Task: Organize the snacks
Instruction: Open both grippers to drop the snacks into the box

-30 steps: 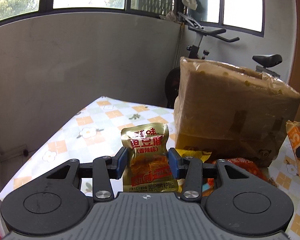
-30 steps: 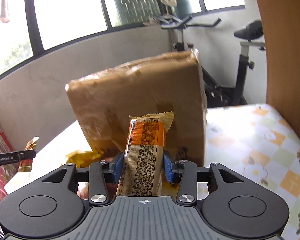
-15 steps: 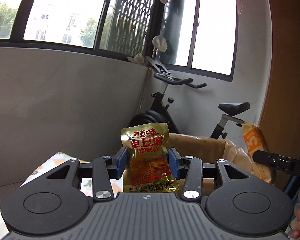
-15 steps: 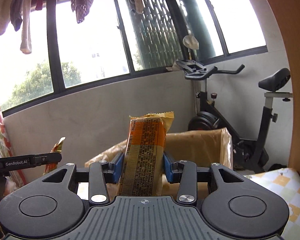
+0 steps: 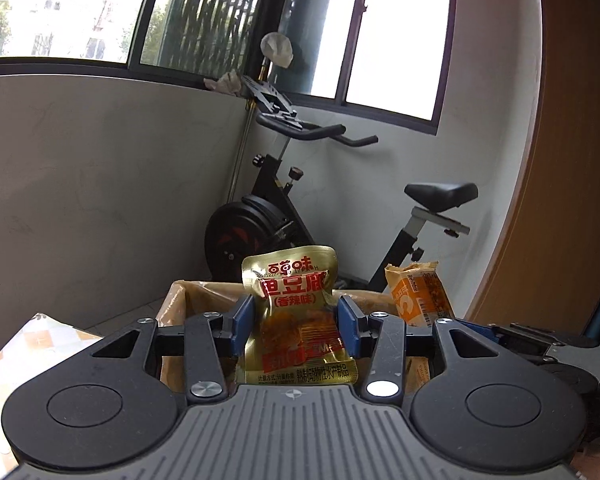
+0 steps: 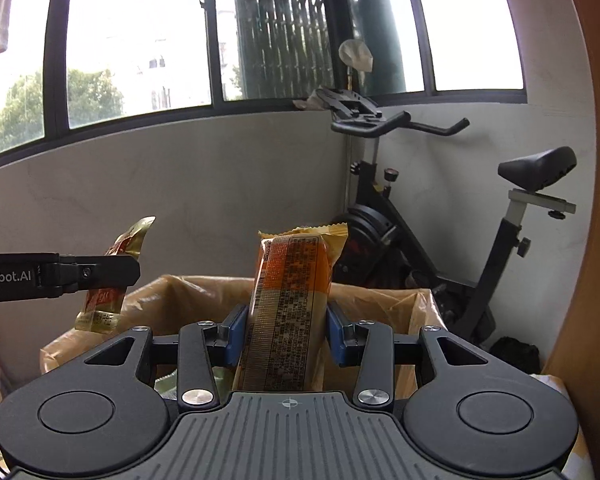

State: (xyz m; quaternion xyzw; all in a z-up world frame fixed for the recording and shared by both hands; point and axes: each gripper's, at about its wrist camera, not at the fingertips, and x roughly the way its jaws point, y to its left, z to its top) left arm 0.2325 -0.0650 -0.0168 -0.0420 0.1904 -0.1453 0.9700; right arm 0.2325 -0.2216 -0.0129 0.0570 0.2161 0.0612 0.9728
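My left gripper [image 5: 296, 328] is shut on a gold snack pouch [image 5: 296, 312] with red lettering, held upright above the open cardboard box [image 5: 204, 292]. My right gripper [image 6: 286, 336] is shut on an orange wrapped snack bar [image 6: 288, 300], held upright over the same box [image 6: 380, 300]. In the left wrist view the orange bar [image 5: 418, 296] and right gripper show at the right. In the right wrist view the gold pouch [image 6: 112, 276] and the left gripper's finger [image 6: 88, 272] show at the left.
An exercise bike [image 5: 292, 200] stands behind the box, also in the right wrist view [image 6: 440, 220]. A grey wall and windows lie beyond. A wooden panel [image 5: 560, 160] is at the right. A patterned tablecloth corner [image 5: 28, 340] shows at lower left.
Both grippers have risen from beside the box to above its open top, each still holding its snack. The box's inside now shows below them.
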